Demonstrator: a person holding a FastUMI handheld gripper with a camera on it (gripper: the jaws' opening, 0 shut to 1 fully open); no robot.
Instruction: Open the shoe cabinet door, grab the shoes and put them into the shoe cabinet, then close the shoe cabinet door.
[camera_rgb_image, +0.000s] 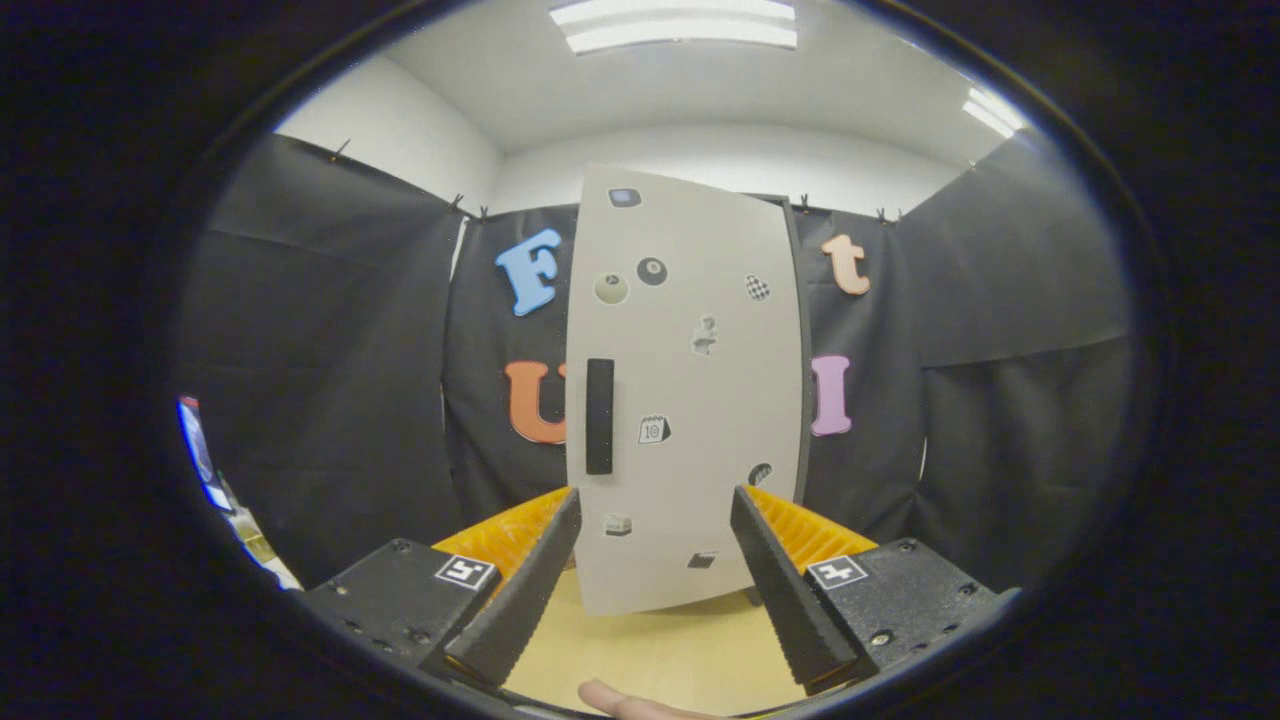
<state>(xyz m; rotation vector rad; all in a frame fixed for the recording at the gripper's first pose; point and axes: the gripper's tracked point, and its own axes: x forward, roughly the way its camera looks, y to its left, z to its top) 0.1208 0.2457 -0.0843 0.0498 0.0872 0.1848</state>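
Observation:
The shoe cabinet (690, 300) stands upright on the wooden table (660, 650), straight ahead of the fingers. Its pale grey door (700, 400) is shut and carries several small stickers. A dark vertical handle (599, 415) sits near the door's left edge, a little above the left fingertip. My gripper (655, 500) is open, its fingers spread wide with nothing between them, and the door's lower part shows in the gap. A fingertip of a person (625, 700) shows on the table below the fingers.
Black cloth walls close the booth behind and on both sides of the cabinet. A lit screen (200, 450) stands at the far left beyond the cloth. Bare wooden table lies between the fingers and the cabinet's foot.

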